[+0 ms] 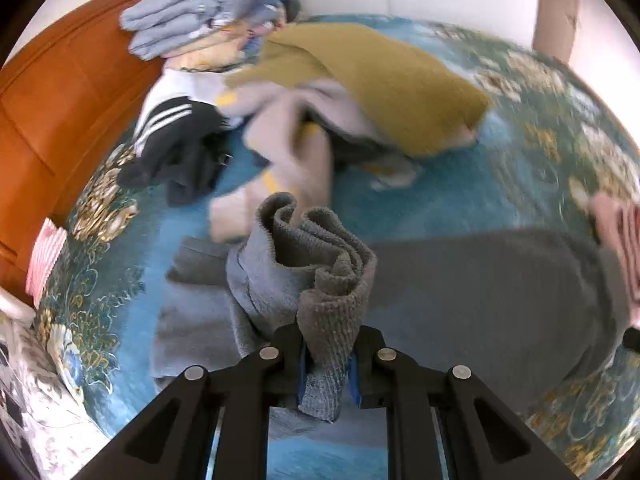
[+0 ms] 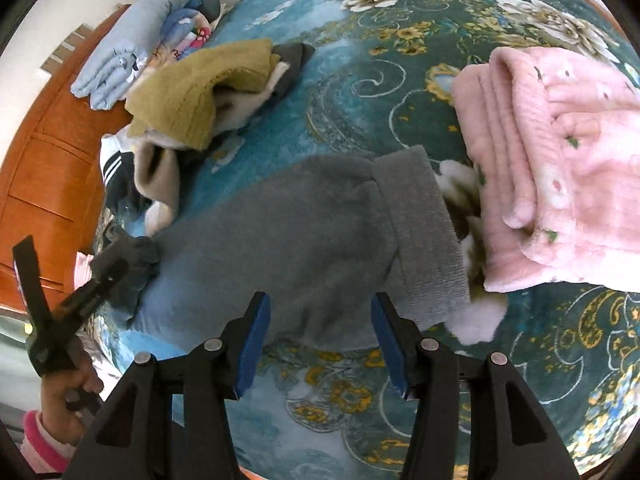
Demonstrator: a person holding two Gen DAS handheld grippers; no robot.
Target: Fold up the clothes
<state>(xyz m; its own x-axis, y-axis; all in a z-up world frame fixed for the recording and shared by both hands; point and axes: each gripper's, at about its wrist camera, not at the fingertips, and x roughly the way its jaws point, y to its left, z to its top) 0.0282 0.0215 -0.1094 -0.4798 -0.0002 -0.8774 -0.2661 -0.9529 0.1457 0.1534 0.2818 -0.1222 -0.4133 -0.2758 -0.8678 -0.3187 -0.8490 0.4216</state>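
Observation:
A grey knit garment [image 2: 304, 236] lies spread on the teal flowered bedspread [image 2: 400, 80]. My left gripper [image 1: 327, 364] is shut on a bunched grey end of it [image 1: 316, 264], lifted above the rest [image 1: 480, 288]. It also shows in the right wrist view [image 2: 108, 276], at the garment's left end. My right gripper [image 2: 320, 344] is open and empty, just above the garment's near edge.
A folded pink fleece [image 2: 560, 176] lies right of the grey garment. A heap of loose clothes, with a mustard piece [image 1: 380, 84] and a black striped one [image 1: 176, 128], lies beyond. Folded blue bedding [image 1: 200, 4] rests against the orange wooden headboard [image 1: 60, 92].

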